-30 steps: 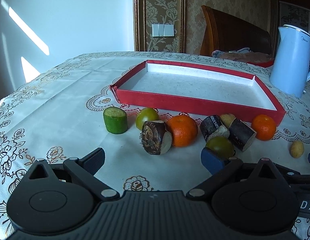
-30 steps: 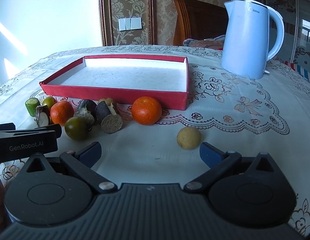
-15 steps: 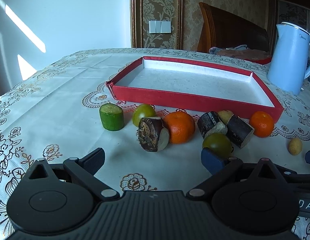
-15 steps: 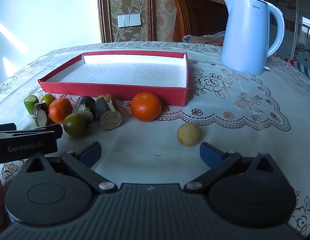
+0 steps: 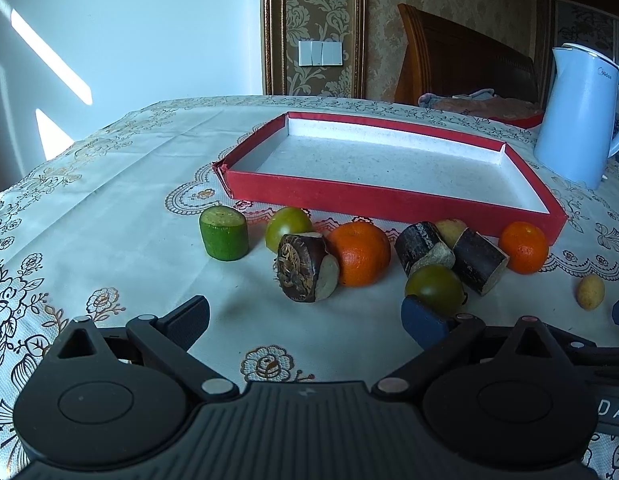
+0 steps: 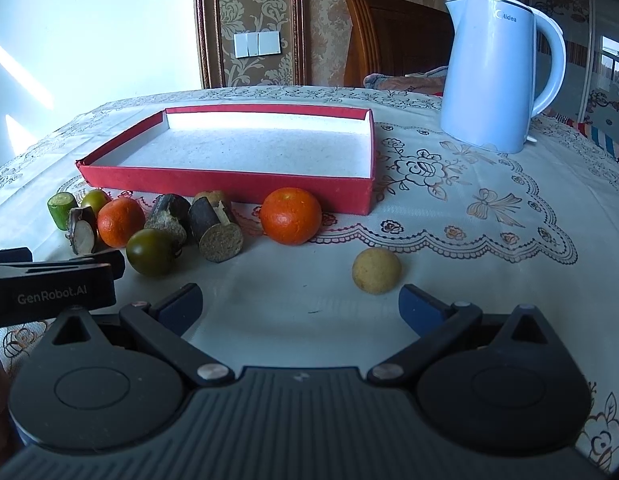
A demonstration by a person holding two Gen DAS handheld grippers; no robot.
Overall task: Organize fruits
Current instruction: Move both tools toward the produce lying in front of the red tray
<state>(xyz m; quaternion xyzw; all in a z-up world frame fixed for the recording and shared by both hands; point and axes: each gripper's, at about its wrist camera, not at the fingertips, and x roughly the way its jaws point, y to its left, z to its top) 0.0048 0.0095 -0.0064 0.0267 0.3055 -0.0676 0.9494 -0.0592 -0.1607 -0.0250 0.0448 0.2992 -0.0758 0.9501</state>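
Note:
An empty red tray lies on the tablecloth. In front of it runs a row of produce: a green cucumber piece, two green tomatoes, two oranges, several dark cut stalk pieces, and a small yellow fruit. My left gripper is open, low over the cloth just short of the row. My right gripper is open too, with the yellow fruit just beyond its right finger.
A light blue electric kettle stands at the back right of the table. A wooden chair with cloth on it sits behind the table. The left gripper's body shows at the left of the right wrist view.
Both grippers have risen and tilted a little, so the tray and fruit row sit lower in each view. No fruit has moved, and both grippers stay open.

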